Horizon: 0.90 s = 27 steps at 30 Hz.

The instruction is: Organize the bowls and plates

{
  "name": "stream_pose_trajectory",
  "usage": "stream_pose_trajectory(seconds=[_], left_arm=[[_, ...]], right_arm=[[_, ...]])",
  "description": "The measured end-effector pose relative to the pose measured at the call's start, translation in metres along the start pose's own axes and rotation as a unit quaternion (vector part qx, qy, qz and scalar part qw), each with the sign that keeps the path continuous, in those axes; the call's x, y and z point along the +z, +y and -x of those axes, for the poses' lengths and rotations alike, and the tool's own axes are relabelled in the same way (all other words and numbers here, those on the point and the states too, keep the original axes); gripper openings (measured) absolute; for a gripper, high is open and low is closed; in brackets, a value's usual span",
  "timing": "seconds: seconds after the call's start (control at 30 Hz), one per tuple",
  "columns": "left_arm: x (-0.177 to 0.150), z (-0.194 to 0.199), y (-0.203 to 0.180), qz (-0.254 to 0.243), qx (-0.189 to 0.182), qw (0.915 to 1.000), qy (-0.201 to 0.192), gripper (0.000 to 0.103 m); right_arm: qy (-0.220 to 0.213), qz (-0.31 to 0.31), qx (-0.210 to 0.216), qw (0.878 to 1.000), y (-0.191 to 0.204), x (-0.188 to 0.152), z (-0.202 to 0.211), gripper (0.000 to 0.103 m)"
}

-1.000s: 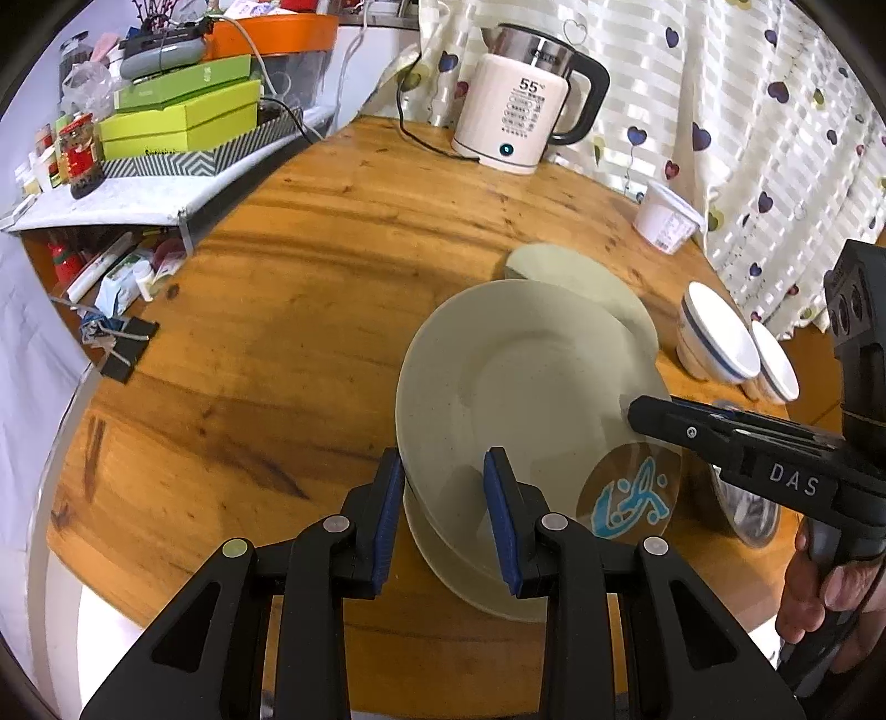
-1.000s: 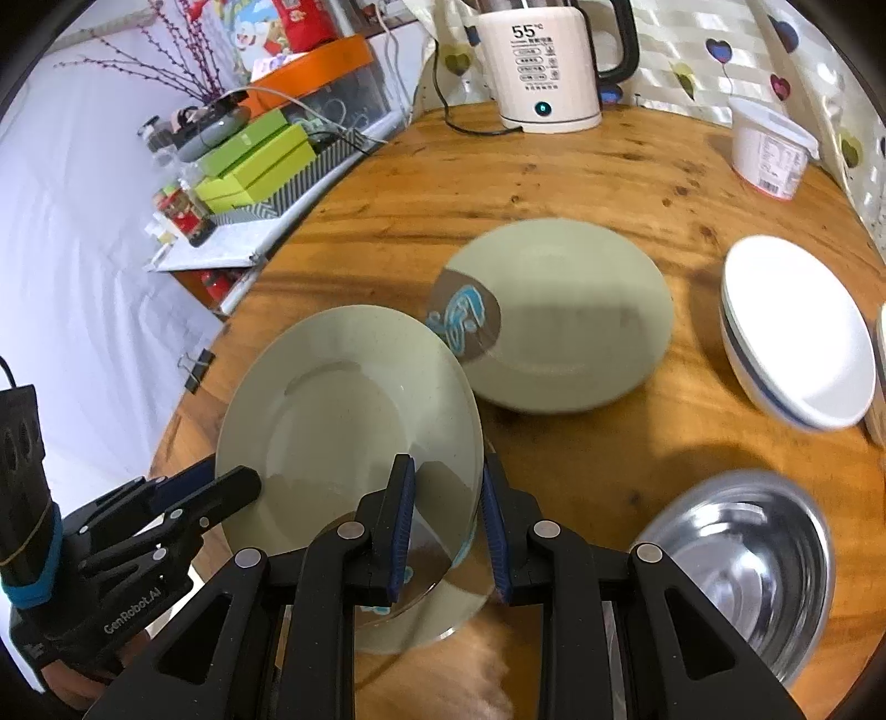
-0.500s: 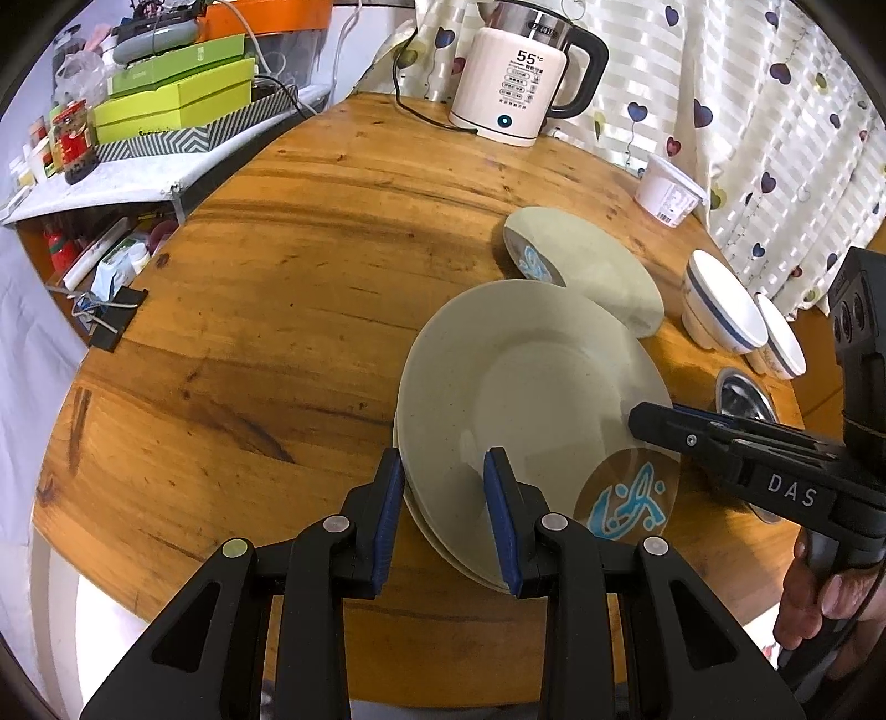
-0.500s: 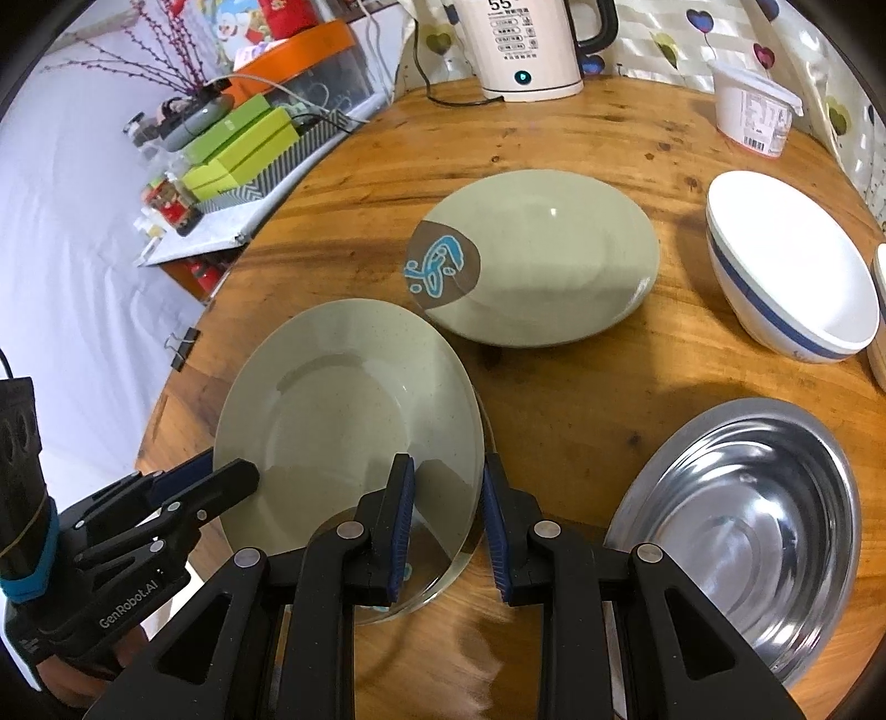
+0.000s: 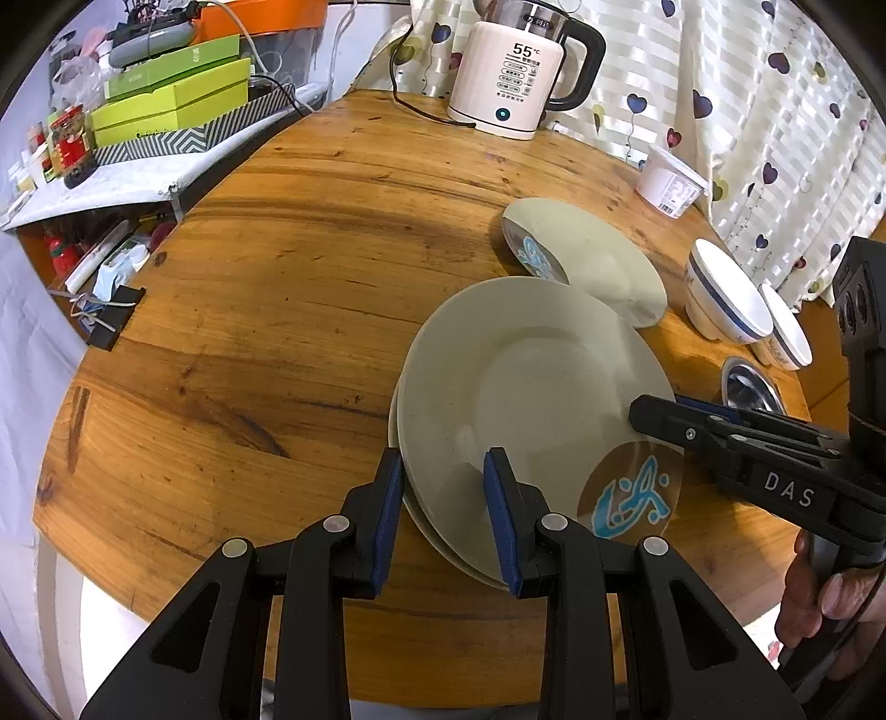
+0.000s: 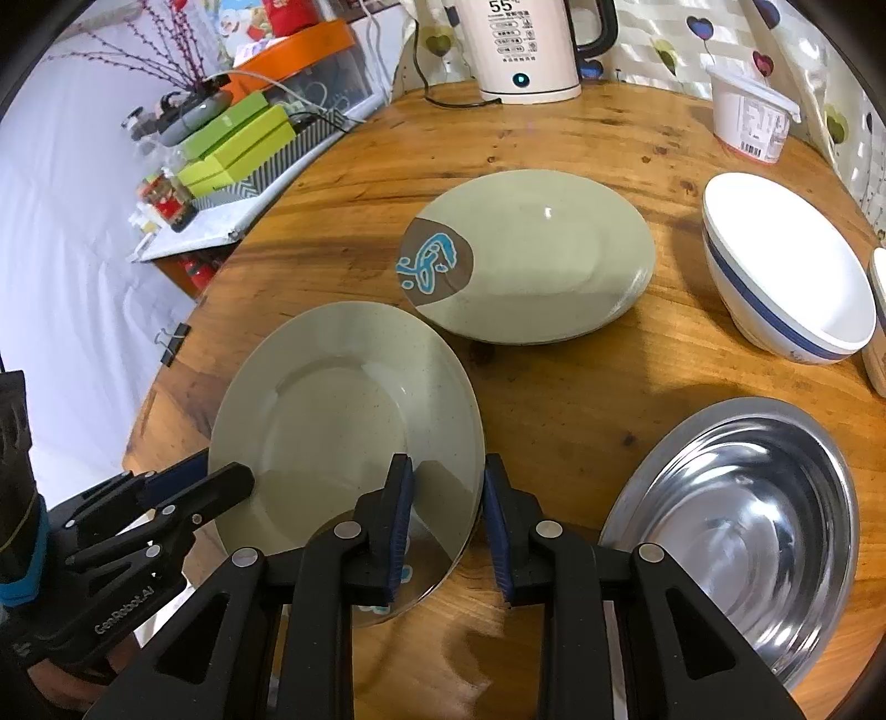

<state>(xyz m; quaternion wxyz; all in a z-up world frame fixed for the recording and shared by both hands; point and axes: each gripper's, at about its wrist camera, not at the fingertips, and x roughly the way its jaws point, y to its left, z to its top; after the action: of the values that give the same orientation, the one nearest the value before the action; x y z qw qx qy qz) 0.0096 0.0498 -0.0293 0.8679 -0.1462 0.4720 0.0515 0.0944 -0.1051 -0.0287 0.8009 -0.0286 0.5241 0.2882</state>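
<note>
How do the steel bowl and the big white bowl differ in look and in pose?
The steel bowl is shiny bare metal, while the white bowl is matt white with a blue band under its rim. The steel bowl looks wide and shallow; the white bowl looks deeper, with steeper walls. The steel bowl lies near the right gripper; the white bowl stands farther back. Both sit mouth up on the table, and nothing shows inside either.

Lower plate: mostly hidden from you under the top plate.
Steel bowl: your right-wrist frame clips it.
Kettle: top cropped.
</note>
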Motion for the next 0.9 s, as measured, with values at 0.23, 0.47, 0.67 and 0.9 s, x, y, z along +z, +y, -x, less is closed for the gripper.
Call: stream_pose_trajectory(seconds=[0.23,0.47,0.67,0.9], left_arm=[[-0.0011,-0.0003,-0.0024,-0.003,0.008,1.0000,-0.002,0.031],[-0.0014,-0.0005,-0.0007,0.001,0.010,0.9999,-0.005,0.031],[-0.0010,-0.0002,0.0026,0.006,0.005,0.9999,-0.007,0.031],[-0.0003,0.0004,0.0063,0.014,-0.006,0.9998,-0.009,0.031]], right_arm=[[-0.003,0.015,-0.012,1.000,0.0030,-0.0022,-0.0010,0.028],[-0.007,0.024,-0.019,1.000,0.0049,-0.0036,-0.0027,0.028],[-0.014,0.021,-0.015,1.000,0.0040,-0.0043,0.0003,0.028],[-0.017,0.021,-0.010,1.000,0.0041,-0.0061,0.0024,0.028]])
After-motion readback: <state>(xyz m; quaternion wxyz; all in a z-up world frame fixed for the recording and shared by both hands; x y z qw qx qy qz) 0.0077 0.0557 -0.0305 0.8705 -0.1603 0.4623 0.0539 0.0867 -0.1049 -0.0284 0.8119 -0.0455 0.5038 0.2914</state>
